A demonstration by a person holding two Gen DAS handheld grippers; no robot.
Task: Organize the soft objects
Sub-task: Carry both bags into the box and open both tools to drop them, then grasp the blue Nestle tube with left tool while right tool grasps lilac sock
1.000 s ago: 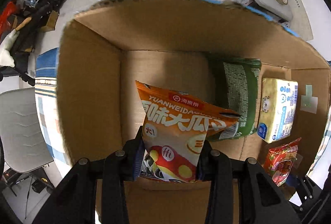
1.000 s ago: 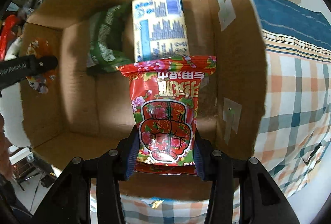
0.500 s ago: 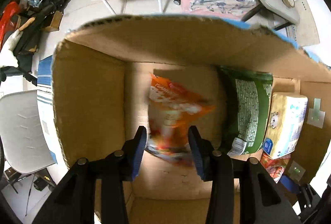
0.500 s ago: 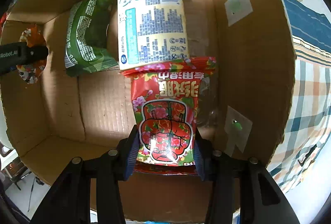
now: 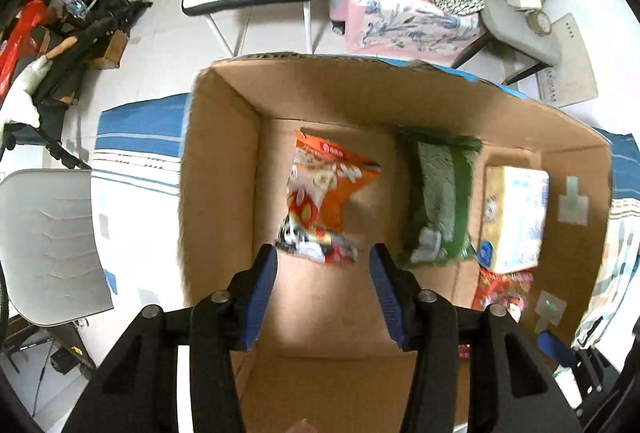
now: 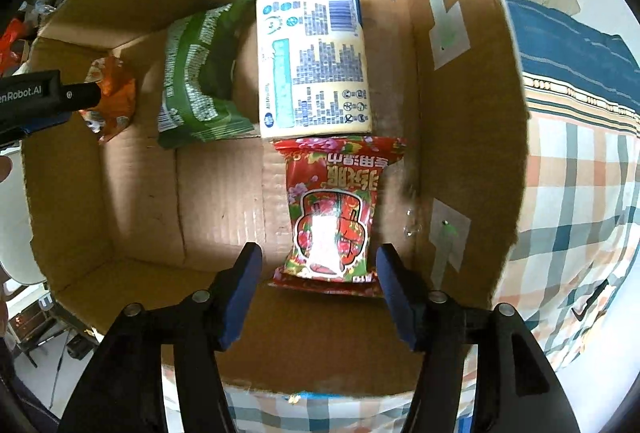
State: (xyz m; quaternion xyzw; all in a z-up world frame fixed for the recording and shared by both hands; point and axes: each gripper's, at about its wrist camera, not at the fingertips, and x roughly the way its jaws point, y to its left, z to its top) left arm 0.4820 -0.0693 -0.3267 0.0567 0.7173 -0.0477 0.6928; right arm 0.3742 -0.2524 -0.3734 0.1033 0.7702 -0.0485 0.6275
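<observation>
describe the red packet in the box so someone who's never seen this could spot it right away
Look inside the open cardboard box, along its taped side wall. The red packet lies flat on the floor there, touching the pale yellow pack. It alone is glossy red with flowers.

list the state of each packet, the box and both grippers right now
cardboard box: open at the top, four packets inside
orange snack bag: released, blurred, inside the box at its left end
green packet: lying in the box beside the tissue pack
tissue pack: lying flat, printed back up
red packet: released, lying on the box floor
left gripper: open, holding nothing
right gripper: open, holding nothing
</observation>
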